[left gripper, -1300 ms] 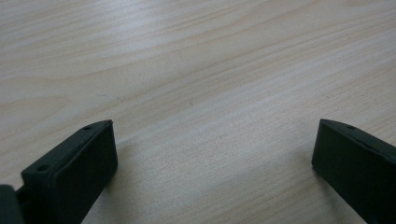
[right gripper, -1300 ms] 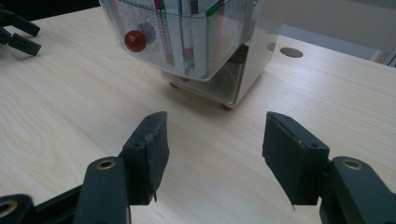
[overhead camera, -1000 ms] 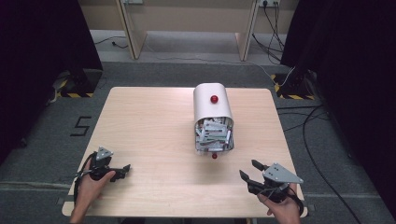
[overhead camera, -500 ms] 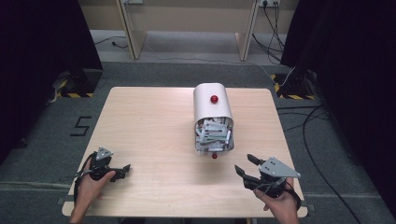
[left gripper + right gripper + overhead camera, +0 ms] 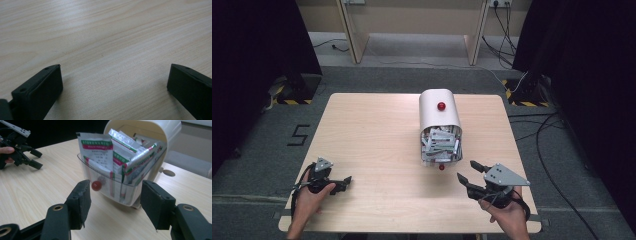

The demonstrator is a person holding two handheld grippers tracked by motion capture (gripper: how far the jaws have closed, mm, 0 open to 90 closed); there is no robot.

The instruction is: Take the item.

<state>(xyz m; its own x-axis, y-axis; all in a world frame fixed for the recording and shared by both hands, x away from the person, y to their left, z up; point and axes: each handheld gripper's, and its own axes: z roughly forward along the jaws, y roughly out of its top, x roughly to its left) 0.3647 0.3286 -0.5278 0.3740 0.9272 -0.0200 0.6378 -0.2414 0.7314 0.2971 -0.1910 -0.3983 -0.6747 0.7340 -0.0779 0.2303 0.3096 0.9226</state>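
Observation:
A white round-topped bin with a red knob on its top lies in the middle of the wooden table. Its clear front flap hangs open, carries a small red knob, and holds back several foil sachets. My right gripper is open at the near right, its jaws pointed at the flap and a short way from it, with nothing between them. My left gripper rests open on bare wood at the near left. It also appears far off in the right gripper view.
The table's near edge runs just behind both hands. Grey floor surrounds the table, with a painted "5" at the left and cables at the right. Wooden desk legs and dark curtains stand at the back.
My right gripper has moved forward and left, closer to the bin's open flap, still open. The left gripper has stayed where it was.

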